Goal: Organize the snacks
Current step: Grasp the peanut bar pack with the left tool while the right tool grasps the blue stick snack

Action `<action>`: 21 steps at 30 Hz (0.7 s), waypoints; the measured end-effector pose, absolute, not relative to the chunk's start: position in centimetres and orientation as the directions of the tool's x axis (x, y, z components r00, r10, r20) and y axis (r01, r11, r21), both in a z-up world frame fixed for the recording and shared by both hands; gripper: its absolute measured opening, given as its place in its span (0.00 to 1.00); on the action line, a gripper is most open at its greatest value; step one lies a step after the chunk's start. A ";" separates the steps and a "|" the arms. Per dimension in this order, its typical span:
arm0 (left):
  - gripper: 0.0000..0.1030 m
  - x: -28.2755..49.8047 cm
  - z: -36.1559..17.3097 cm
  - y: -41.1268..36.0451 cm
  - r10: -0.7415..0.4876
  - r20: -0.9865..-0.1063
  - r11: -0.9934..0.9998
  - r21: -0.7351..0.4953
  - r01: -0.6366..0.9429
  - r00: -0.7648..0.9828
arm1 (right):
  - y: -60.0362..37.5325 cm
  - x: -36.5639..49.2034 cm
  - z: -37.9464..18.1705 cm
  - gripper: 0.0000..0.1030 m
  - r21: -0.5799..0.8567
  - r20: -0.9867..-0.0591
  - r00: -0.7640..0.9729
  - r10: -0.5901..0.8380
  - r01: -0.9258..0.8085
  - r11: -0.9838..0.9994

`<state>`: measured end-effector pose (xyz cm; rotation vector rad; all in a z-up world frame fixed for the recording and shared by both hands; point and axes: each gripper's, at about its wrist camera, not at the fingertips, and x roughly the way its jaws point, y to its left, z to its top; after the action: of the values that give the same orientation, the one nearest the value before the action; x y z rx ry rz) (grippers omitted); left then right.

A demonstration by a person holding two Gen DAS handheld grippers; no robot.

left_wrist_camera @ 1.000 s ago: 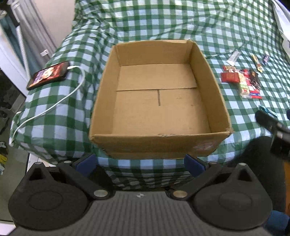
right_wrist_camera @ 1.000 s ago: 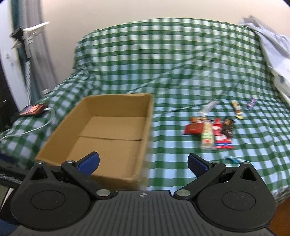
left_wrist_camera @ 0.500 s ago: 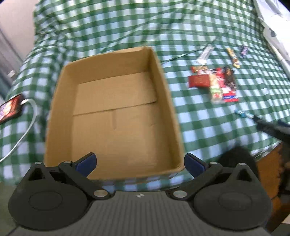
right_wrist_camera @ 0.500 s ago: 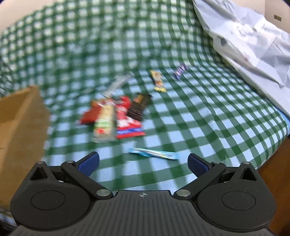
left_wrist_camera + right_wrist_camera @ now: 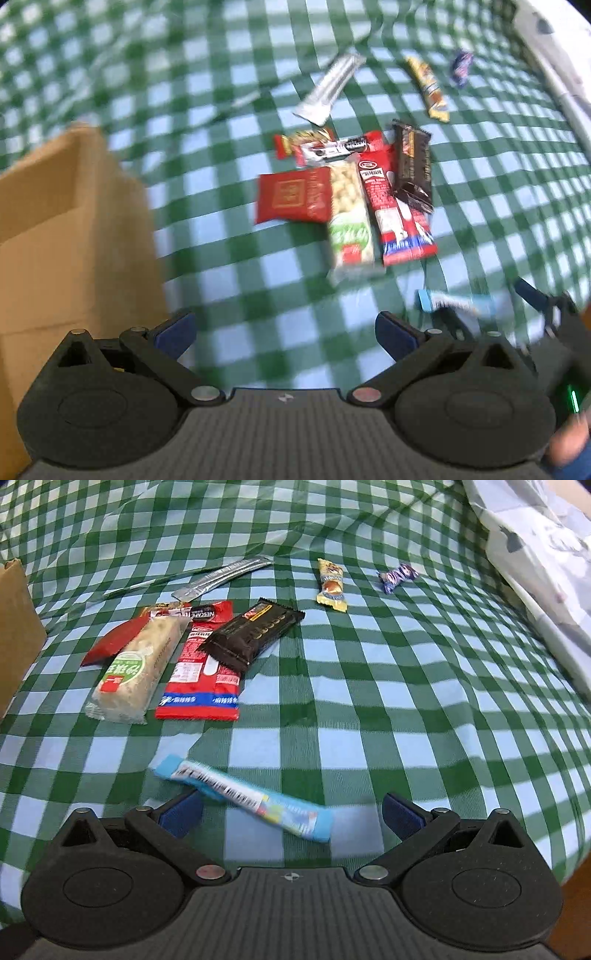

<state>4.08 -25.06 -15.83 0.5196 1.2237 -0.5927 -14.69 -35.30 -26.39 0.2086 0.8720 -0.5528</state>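
Snacks strewn on checked cloth, both tongs spread wide

Snack packets lie on a green-and-white checked cloth [image 5: 388,672], with a cardboard box [image 5: 70,236] at the left. The right gripper [image 5: 291,812] has its blue-padded fingers [image 5: 400,814] far apart and holds nothing. Between them, on the cloth, lies a light blue stick packet [image 5: 243,797]; its long axis runs from far left to near right, the far-left end just beside the left pad, the other end short of the right pad. Whether a pad touches it cannot be told.

Farther off sits a cluster. A pale cracker pack with a green label [image 5: 138,666] points its long axis far-right to near-left and overlaps a red pouch [image 5: 110,638] on its left. To its right a red Nescafe sachet strip [image 5: 205,672] lies near to far, and a dark brown bar [image 5: 255,633] rests slantwise across its far part. Beyond them a silver stick [image 5: 221,578] runs left to right, rising to the far right. A yellow bar [image 5: 331,585] lies well right of it, long axis near to far, and a small blue twist candy [image 5: 398,576] lies farther right again.

The left gripper [image 5: 284,330] is also spread wide and empty, above bare cloth between the box and the blue packet; its view is blurred.
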 end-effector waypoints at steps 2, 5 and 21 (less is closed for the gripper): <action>1.00 5.2 -18.1 -27.4 -0.140 -0.966 0.747 0.042 0.664 0.218 | -36.0 -14.5 -26.7 0.99 -0.053 -0.761 0.530 -0.375 0.524 0.850; 1.00 6.4 -20.7 -30.1 -0.123 -0.971 0.752 0.045 0.657 0.207 | -37.2 -14.5 -27.0 0.99 -0.038 -0.752 0.550 -0.362 0.512 0.858; 0.42 9.3 -22.8 -31.6 -0.126 -0.972 0.787 0.023 0.616 0.197 | -37.2 -15.4 -27.3 0.66 0.017 -0.696 0.642 -0.321 0.462 0.887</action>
<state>9.34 -31.56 -22.78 0.4603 1.2758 -0.5456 -15.44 -37.19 -27.34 0.2005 0.7513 -0.4498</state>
